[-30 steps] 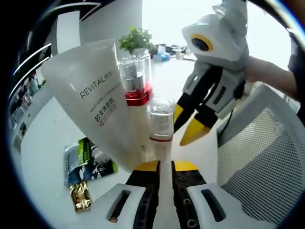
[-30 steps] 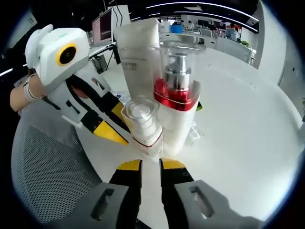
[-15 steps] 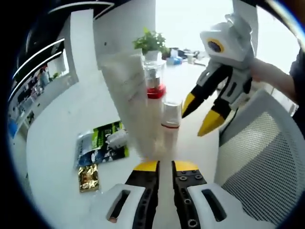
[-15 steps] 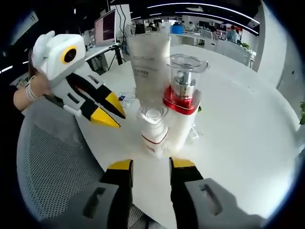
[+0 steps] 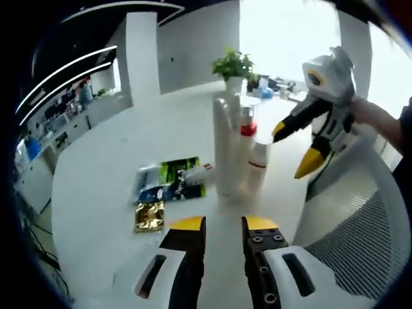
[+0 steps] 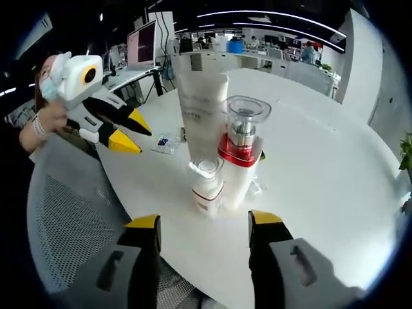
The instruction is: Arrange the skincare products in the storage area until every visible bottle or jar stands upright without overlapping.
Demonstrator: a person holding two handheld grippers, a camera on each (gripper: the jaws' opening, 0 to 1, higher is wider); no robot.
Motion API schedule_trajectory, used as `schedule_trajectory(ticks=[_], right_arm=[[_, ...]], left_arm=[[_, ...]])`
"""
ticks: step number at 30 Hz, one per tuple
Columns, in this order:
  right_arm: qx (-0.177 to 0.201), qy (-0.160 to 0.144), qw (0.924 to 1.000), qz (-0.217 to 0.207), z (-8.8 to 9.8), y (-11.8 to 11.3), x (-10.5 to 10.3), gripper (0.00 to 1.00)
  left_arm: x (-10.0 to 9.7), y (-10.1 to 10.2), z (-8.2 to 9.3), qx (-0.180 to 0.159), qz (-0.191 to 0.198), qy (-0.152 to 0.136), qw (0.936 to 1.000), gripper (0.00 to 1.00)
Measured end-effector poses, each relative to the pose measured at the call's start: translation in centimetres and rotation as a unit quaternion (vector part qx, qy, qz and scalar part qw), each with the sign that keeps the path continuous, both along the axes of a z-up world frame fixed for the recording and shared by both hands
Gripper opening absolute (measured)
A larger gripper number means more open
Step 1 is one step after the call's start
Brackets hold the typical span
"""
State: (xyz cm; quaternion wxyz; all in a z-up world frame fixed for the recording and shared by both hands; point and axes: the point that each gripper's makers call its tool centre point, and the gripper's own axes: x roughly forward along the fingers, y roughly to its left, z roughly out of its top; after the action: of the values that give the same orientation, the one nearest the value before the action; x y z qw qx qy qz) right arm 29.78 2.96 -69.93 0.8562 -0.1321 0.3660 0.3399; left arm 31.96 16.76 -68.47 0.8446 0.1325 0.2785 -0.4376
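Three skincare products stand upright in a tight group on the white table. They are a tall white tube, a pump bottle with a red band and clear cap, and a small white bottle with a red ring. In the left gripper view the tube, the pump bottle and the small bottle appear farther off. My left gripper is open and holds nothing. My right gripper is wide open in front of the small bottle. Each gripper appears in the other's view: the right gripper and the left gripper.
Green and blue sachets and a gold sachet lie flat on the table left of the bottles. A grey mesh chair stands at the table's near edge. A potted plant is at the far side, and a person's hand holds the left gripper.
Both grippers have drawn back from the bottle group. The right jaws have spread wide. The left jaws have parted a little. The three products stand where they were.
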Motion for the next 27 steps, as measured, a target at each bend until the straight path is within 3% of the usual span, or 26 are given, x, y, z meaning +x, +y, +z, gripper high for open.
schedule_trajectory(ticks=[10, 13, 18, 22, 27], right_arm=[[0.006, -0.001, 1.0, 0.001, 0.6, 0.6, -0.1, 0.74], [0.003, -0.006, 1.0, -0.002, 0.9, 0.4, 0.0, 0.78], [-0.006, -0.017, 0.9998, 0.0, 1.4, 0.0, 0.1, 0.79], [0.005, 0.0, 1.0, 0.008, 1.3, 0.3, -0.3, 0.84], [0.003, -0.002, 0.9999, 0.017, 1.5, 0.5, -0.4, 0.88]], left_arm=[[-0.1, 2.7, 0.5, 0.006, 0.017, -0.002, 0.9998, 0.43], [-0.1, 3.4, 0.5, 0.032, 0.003, -0.025, 0.9992, 0.48], [-0.4, 4.0, 0.0, 0.043, 0.01, -0.008, 0.999, 0.6], [-0.7, 4.1, 0.0, 0.035, 0.014, 0.005, 0.9993, 0.72], [-1.1, 4.3, -0.1, 0.032, 0.012, 0.014, 0.9993, 0.78]])
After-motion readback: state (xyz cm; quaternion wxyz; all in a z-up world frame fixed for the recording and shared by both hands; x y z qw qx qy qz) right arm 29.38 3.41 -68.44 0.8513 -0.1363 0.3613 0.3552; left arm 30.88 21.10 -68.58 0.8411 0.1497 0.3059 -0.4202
